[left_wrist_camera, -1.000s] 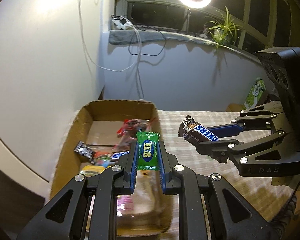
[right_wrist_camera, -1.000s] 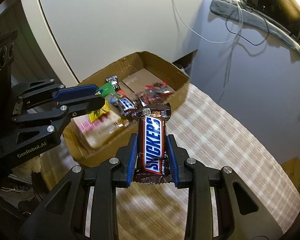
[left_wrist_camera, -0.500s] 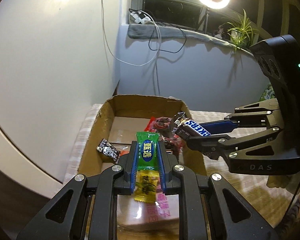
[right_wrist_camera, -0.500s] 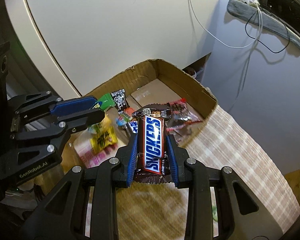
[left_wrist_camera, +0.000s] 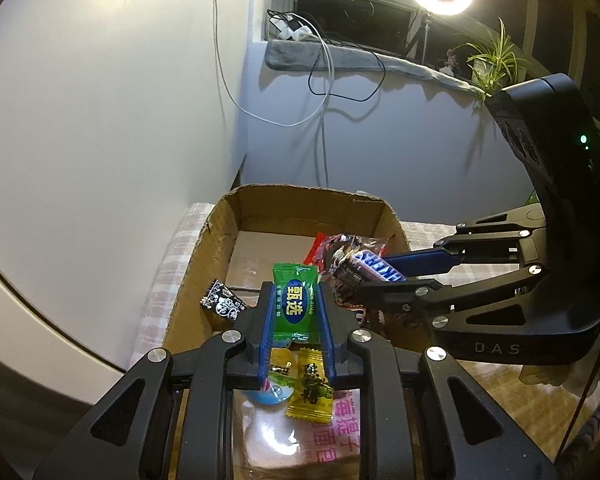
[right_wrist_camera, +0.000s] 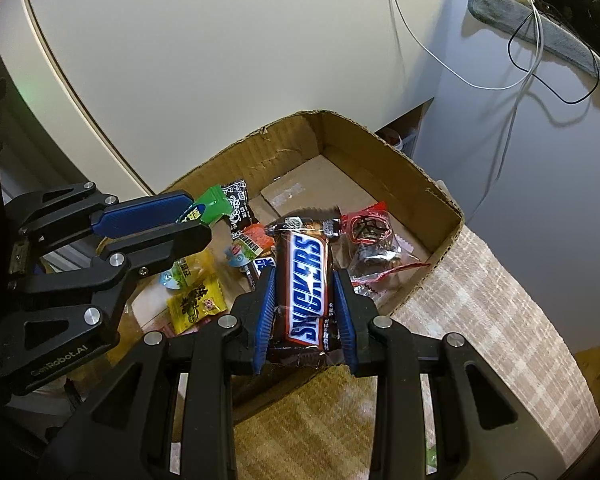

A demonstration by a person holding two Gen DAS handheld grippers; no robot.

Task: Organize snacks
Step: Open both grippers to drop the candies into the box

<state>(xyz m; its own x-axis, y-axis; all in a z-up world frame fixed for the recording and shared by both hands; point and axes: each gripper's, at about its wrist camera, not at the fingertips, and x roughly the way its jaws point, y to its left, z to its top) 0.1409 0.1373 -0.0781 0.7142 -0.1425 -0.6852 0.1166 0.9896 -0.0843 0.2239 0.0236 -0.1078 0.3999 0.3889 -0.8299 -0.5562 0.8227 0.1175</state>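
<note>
An open cardboard box sits on a checked cloth and holds several wrapped snacks. My left gripper is shut on a green candy packet, held over the near part of the box; it also shows in the right wrist view. My right gripper is shut on a Snickers bar, held over the box's right side; the bar also shows in the left wrist view, just right of the green packet.
In the box lie a red-and-clear packet, a black patterned packet, a yellow packet and a pink-labelled bag. A white curved wall stands behind the box. The checked cloth stretches to the right.
Both grippers have moved in over the box with their snacks still held. The Snickers bar has come closer to the green packet.
</note>
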